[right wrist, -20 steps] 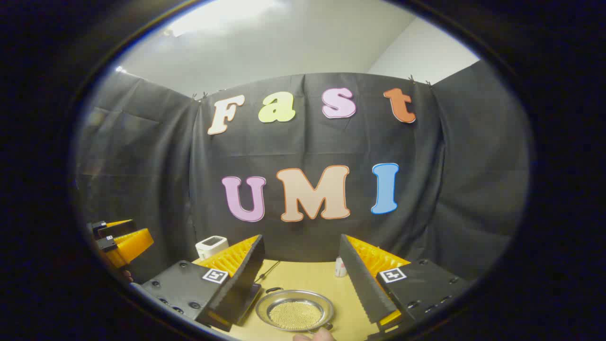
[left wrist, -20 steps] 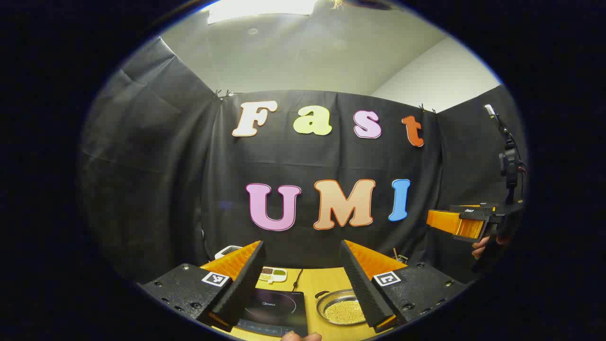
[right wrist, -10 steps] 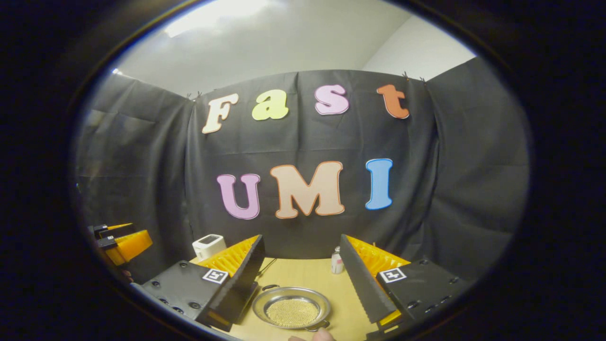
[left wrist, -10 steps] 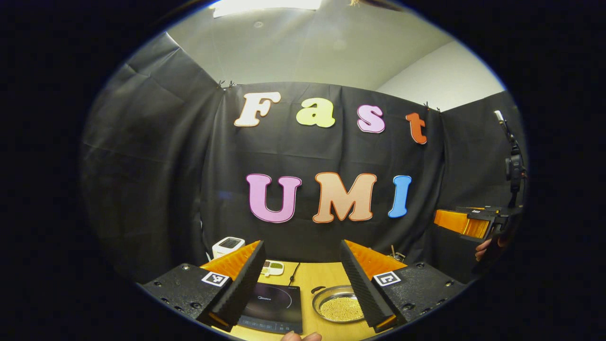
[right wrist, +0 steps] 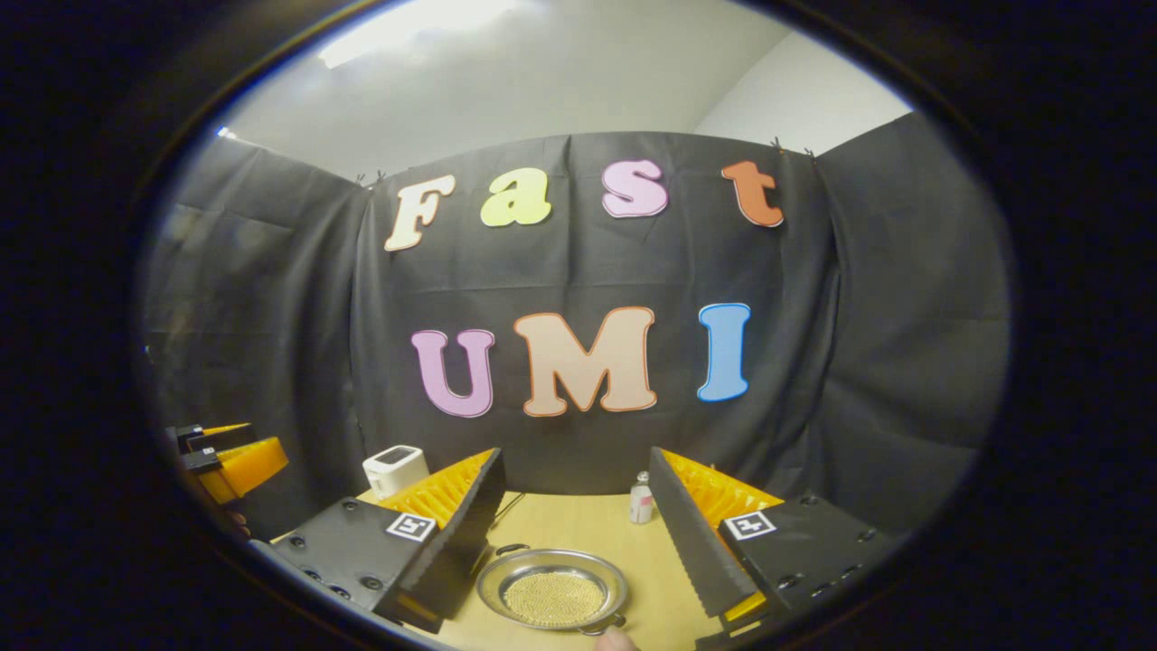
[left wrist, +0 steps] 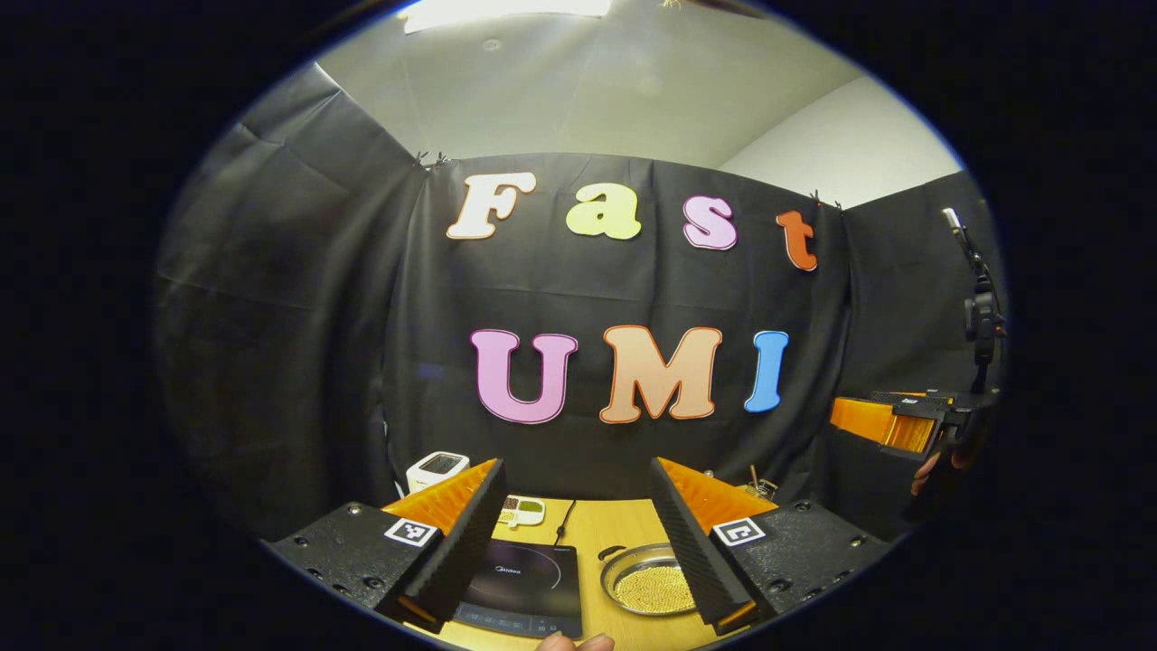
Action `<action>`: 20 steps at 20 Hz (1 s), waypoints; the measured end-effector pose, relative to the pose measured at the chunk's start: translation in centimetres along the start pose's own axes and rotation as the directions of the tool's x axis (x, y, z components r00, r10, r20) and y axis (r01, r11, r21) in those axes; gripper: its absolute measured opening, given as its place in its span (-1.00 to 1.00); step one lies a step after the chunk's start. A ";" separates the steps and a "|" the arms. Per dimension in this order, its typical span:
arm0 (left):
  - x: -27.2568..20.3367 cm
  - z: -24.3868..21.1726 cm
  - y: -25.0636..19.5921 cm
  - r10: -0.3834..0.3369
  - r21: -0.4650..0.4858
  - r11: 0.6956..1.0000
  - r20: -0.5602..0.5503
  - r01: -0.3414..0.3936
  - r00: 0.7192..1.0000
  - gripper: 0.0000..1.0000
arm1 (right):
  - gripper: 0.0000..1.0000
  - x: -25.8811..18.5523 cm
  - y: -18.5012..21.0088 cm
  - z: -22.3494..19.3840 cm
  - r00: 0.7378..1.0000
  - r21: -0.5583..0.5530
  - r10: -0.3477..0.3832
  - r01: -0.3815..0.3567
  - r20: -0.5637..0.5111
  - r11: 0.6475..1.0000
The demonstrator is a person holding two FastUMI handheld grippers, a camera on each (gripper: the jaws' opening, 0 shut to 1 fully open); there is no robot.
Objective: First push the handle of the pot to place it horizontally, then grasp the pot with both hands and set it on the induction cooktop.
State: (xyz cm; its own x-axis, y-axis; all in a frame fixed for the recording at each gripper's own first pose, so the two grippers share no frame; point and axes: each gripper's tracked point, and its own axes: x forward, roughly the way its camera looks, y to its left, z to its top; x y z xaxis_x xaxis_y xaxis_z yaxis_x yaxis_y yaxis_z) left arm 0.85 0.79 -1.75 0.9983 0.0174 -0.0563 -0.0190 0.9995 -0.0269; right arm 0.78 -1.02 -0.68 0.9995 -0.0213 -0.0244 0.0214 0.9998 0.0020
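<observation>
In the left gripper view, the left gripper (left wrist: 577,529) sits at the bottom centre of the frame, its jaws spread wide with nothing between them. Past its fingers, on the wooden tabletop (left wrist: 592,529), the black induction cooktop (left wrist: 524,583) lies at lower centre-left, and the shallow metal pot (left wrist: 649,580), filled with small pale beads, stands just to its right, apart from it, partly hidden by the right-hand finger. At the right edge of that frame the right gripper (left wrist: 890,425) is held in a hand (left wrist: 931,470).

In the right gripper view, the right gripper (right wrist: 577,529) is likewise wide open and empty. The pot (right wrist: 552,589) rests at the bottom centre, one small handle (right wrist: 512,548) at its upper left rim. A white device (right wrist: 395,467) stands at the tabletop's far left.
</observation>
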 end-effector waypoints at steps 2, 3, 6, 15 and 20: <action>0.0 0.0 0.2 0.001 0.000 1.000 0.001 -0.001 1.000 0.90 | 0.96 0.2 0.4 0.0 1.000 -0.005 0.001 -0.001 0.003 1.000; 0.0 -0.1 0.4 0.001 0.001 1.000 0.001 -0.001 1.000 0.83 | 0.94 0.2 0.7 -0.2 1.000 -0.012 0.005 -0.005 -0.002 1.000; -0.1 0.0 0.7 0.001 0.003 1.000 0.004 -0.001 1.000 0.84 | 0.76 0.6 1.6 -1.0 0.999 -0.023 0.029 -0.029 -0.027 0.999; -0.6 -1.0 1.4 -0.002 -0.012 1.000 -0.012 0.001 1.000 0.89 | -1.00 0.9 4.1 -5.2 0.985 -0.036 0.084 -0.091 -0.152 0.995; -0.3 -2.7 2.3 0.042 -0.005 0.999 -0.052 -0.042 0.998 0.83 | -1.00 2.1 5.1 -10.2 0.943 0.012 0.182 -0.186 -0.280 0.982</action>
State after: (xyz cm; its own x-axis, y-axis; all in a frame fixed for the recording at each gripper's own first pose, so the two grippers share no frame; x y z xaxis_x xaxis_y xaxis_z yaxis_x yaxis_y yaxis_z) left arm 0.40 3.03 -4.44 0.9923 0.0578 -0.1091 -0.0614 0.9977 -0.0295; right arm 2.73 4.06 -10.95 0.9392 0.1627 -0.3022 -0.1650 0.9861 0.0182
